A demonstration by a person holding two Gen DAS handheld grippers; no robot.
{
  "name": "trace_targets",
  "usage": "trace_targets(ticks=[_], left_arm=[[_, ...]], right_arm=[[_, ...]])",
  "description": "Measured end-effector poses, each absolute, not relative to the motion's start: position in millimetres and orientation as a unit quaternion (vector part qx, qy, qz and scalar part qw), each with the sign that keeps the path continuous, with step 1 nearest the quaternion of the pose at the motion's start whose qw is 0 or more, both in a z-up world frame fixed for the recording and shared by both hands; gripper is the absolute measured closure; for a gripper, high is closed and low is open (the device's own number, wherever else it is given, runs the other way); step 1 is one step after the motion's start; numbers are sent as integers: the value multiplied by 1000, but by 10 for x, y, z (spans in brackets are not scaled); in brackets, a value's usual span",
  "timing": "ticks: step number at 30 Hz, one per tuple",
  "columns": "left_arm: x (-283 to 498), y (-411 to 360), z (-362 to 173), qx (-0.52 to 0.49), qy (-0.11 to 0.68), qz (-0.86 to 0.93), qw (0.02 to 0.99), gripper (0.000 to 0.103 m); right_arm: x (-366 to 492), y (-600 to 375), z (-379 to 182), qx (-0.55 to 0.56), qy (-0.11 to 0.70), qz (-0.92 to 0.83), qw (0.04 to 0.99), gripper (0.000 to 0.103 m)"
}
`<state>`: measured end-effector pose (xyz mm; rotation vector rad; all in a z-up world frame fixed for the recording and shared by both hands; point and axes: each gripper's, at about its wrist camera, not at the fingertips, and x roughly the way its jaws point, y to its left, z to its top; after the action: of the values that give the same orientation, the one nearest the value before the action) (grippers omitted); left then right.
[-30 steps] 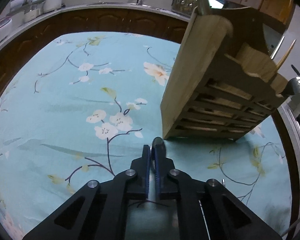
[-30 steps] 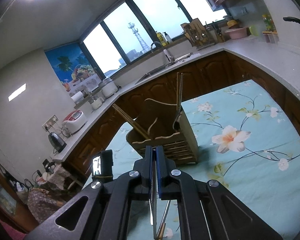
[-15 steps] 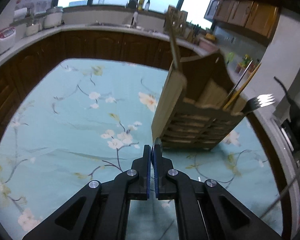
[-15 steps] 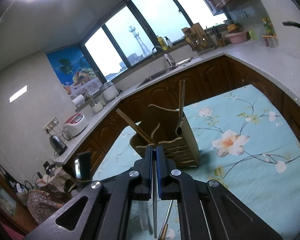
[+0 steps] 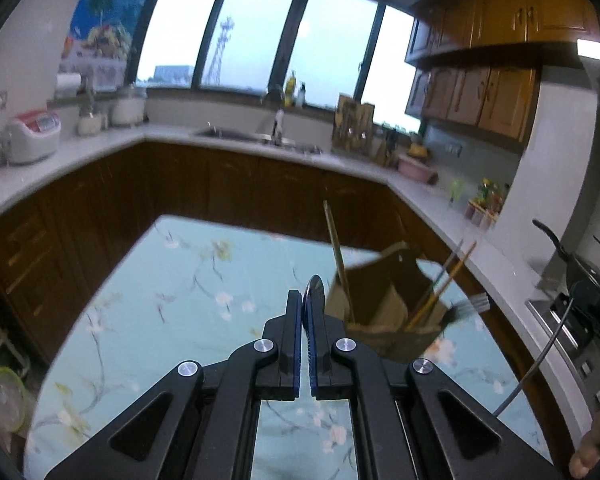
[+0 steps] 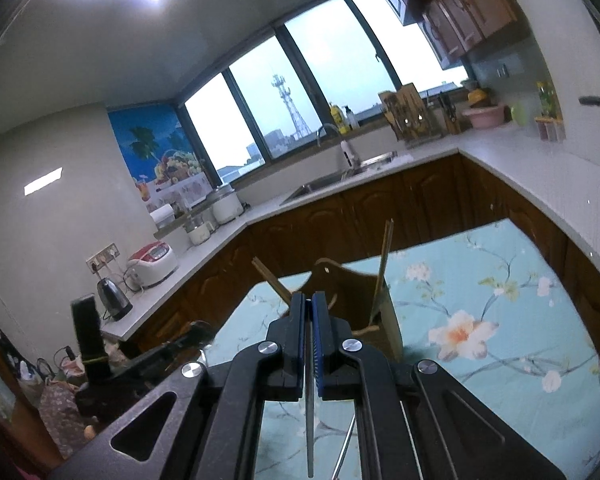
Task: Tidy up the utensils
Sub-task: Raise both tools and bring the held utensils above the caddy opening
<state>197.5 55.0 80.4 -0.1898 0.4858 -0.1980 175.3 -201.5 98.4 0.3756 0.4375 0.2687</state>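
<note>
While each gripper (image 5: 305, 312) (image 6: 308, 312) pinches a thin utensil, the wooden caddy (image 6: 364, 300) stands mid-tablecloth (image 6: 500, 300).

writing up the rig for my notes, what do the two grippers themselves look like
Both match: the left gripper and right gripper have matte black angular linkage arms with triangular cutouts, round silver pivot bolts, and two flat black fingers lined with blue ribbed pads. No markings visible. A thin grey cable runs at the left view's right edge, near bare fingertips.
</note>
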Motion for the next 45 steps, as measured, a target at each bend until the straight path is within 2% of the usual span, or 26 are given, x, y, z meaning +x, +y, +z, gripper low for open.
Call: trace_targets(ticks=[15,21,29,45], left_arm=[[2054,292,1291,-68,119,-39,990,102],[2235,6,1140,-50,87,0,995,102],[2429,-561,554,-17,62,37,997,102],[2512,-1127,-64,36,74,43,996,102]], right_arm=[[2153,-2035,1460,157,130,118,972,100],[2413,-2100,1542,154,108,105,977,100],[2664,-2119,1549,137,90,89,982,100],[2941,-2075,969,131,135,83,979,100]])
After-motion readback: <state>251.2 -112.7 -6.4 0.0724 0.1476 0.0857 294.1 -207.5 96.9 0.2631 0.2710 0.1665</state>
